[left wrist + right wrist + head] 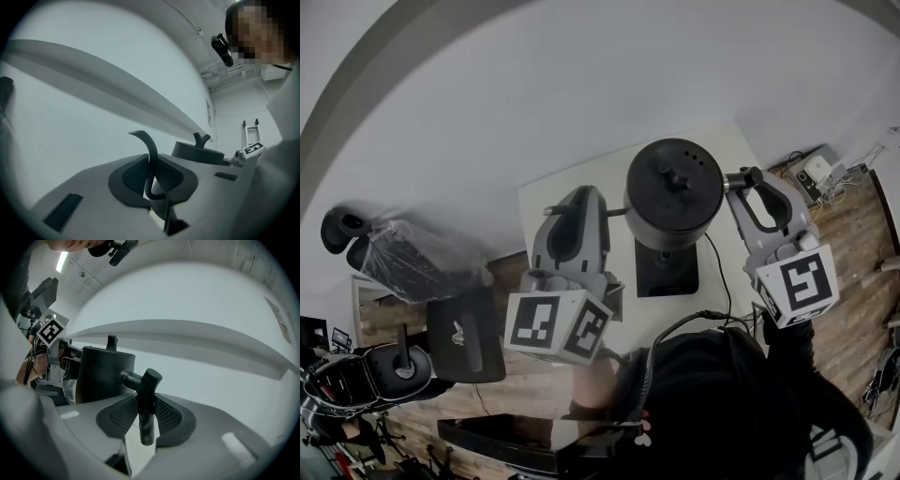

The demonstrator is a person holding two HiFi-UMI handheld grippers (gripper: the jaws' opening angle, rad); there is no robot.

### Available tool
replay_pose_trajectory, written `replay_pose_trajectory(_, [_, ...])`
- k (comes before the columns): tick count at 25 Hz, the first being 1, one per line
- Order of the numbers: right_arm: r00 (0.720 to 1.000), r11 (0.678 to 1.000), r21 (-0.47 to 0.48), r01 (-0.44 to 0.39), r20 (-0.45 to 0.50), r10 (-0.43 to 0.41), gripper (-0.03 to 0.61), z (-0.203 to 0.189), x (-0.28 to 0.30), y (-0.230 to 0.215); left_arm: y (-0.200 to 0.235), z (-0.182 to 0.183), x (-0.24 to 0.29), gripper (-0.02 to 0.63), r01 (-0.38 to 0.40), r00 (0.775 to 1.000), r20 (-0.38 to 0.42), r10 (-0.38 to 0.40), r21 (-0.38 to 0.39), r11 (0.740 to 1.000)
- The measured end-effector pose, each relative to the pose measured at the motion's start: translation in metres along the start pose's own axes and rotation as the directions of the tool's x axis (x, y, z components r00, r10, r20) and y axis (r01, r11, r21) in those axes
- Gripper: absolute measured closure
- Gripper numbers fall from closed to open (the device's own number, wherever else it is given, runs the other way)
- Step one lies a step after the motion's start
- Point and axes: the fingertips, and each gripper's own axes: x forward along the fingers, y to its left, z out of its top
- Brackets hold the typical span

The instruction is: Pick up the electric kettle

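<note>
White counter [572,183] is bearing the electric kettle [673,192] near its far right corner, left gripper [152,180] jaws pinching the spout [150,143], right gripper [146,416] jaws clamping the handle [146,380], likely readying a level lift.

Left gripper view: shows only lid and knob of electric kettle [199,152]; hides the rest behind left gripper [152,180] body. Right gripper view: cuts off kettle's foot behind right gripper [143,416]. Head view: loses near edge of table [553,192] under person's head [722,403].

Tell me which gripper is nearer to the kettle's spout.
Left. The left gripper is shut on the spout; the right gripper holds the handle on the opposite side of the kettle.
</note>
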Motion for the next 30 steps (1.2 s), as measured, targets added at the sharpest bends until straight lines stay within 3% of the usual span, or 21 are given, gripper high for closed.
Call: replay_pose_trajectory(30, [1.0, 1.0, -0.016, 0.015, 0.019, -0.015, 0.478, 0.008, -0.0031, 0.0002, -0.0041, 0.006, -0.0049, 0.589, 0.039, 0.999, 0.026, -0.039, 0.0, 0.999])
